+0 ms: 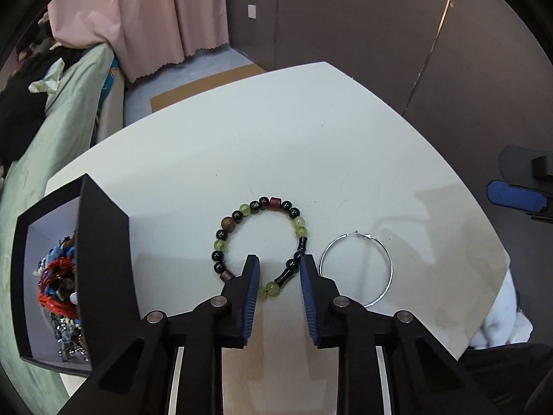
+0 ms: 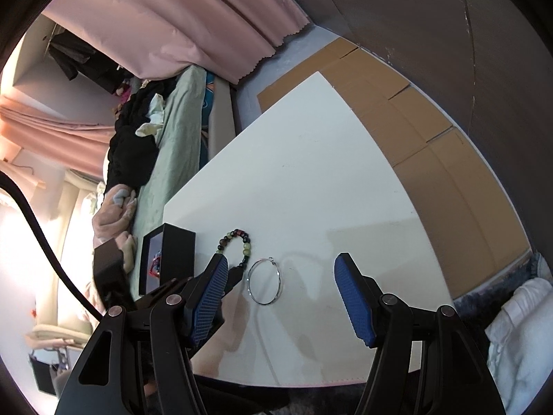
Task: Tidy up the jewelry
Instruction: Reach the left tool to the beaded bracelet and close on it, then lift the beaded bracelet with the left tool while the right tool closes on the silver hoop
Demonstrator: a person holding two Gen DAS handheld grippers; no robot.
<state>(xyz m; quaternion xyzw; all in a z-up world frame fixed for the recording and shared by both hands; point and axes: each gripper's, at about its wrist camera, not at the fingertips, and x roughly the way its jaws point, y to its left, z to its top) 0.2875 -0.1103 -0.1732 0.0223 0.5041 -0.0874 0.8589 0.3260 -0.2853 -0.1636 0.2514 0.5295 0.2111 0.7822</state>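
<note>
A bracelet [image 1: 274, 203] of black, green and brown beads lies on the white table [image 1: 311, 131]. My left gripper [image 1: 280, 269] points down at it. Its blue fingertips straddle the bracelet's near-right stretch with a gap left around the beads, so it is open. Just right of the bracelet lies a thin silver hoop [image 1: 391, 266]. In the right wrist view my right gripper [image 2: 281, 276] hangs wide open and empty above the hoop [image 2: 279, 278], with the bracelet [image 2: 247, 239] behind it. A black box [image 1: 103, 259] holding tangled jewelry [image 1: 57, 290] stands at the left.
The box [image 2: 178, 252] sits by the table's left edge, next to a bed with a green sheet [image 1: 52, 131]. Pink curtains [image 1: 155, 17] hang behind. Cardboard [image 2: 432, 159] covers the floor past the table, and white cloth [image 2: 522, 339] lies at the near right.
</note>
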